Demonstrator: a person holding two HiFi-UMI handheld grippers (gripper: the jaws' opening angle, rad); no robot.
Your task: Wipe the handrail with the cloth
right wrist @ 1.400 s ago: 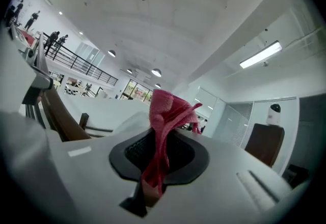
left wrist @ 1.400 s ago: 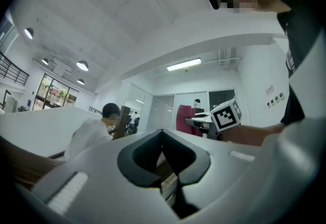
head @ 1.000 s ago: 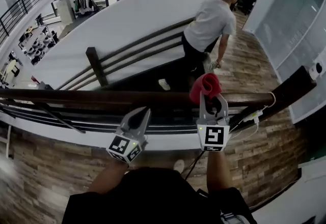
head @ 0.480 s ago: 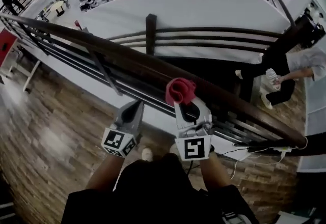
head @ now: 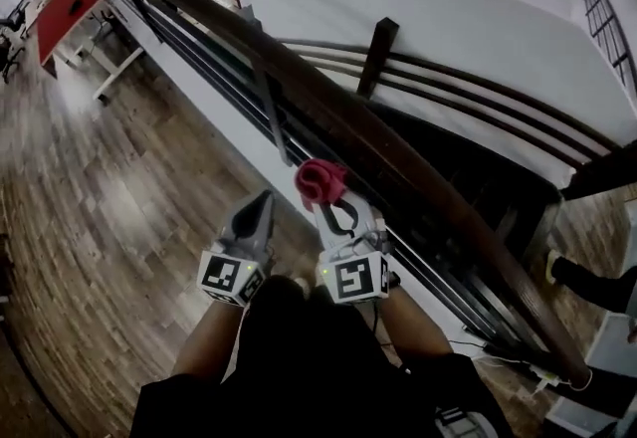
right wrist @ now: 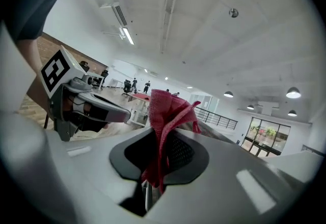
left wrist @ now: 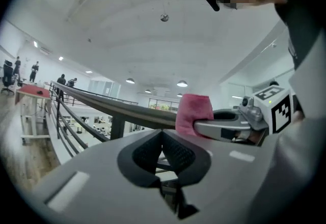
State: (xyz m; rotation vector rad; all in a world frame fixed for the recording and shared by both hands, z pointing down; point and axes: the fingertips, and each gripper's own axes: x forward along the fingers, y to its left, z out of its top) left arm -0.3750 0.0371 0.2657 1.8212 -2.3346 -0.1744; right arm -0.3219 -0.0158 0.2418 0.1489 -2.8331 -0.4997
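Observation:
The dark wooden handrail (head: 398, 177) runs diagonally from the upper left to the lower right. A red cloth (head: 320, 182) sticks up bunched from my right gripper (head: 325, 201), which is shut on it. The cloth sits just on my side of the rail, and I cannot tell if it touches. In the right gripper view the cloth (right wrist: 165, 111) hangs out between the jaws of the right gripper (right wrist: 159, 141). My left gripper (head: 263, 199) stays beside it to the left, shut with nothing in it. Seen from the left gripper (left wrist: 163, 134), the cloth (left wrist: 193, 113) overlaps the handrail (left wrist: 112, 107).
Thin dark bars (head: 214, 63) run under the rail, with a wooden post (head: 376, 40) and a white stair wall (head: 468, 38) beyond. A red table (head: 68, 3) stands at the upper left on the wood floor (head: 119, 207). A person's shoe (head: 553, 267) shows at the right.
The view has swung left, so the rail now runs steeply across it. My right gripper with the cloth has slid leftward along the rail. The person on the stairs has almost left the view.

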